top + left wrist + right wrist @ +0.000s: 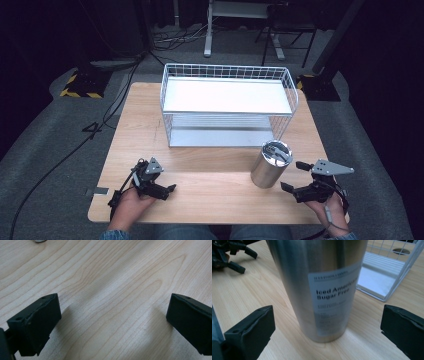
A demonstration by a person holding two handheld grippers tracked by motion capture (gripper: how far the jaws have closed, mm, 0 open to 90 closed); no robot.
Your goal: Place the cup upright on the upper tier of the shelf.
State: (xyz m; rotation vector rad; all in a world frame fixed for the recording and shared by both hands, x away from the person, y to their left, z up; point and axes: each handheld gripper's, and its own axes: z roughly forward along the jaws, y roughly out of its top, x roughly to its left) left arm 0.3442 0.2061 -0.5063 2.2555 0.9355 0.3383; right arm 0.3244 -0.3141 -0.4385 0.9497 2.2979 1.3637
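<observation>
Wooden surface [210, 192] carries everything. Wire rack [227, 105] stands behind steel cup [270, 164], near it. Cup upright, label facing right gripper [295, 176]. Right gripper just right of cup, jaws wide open, not touching. Left gripper [167, 181] well left of cup, jaws open, holding nothing.

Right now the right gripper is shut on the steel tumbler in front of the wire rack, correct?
Not quite. The right gripper is open: in the right gripper view its fingers stand wide apart, clear of the steel tumbler. The tumbler does stand in front of the wire rack.
</observation>
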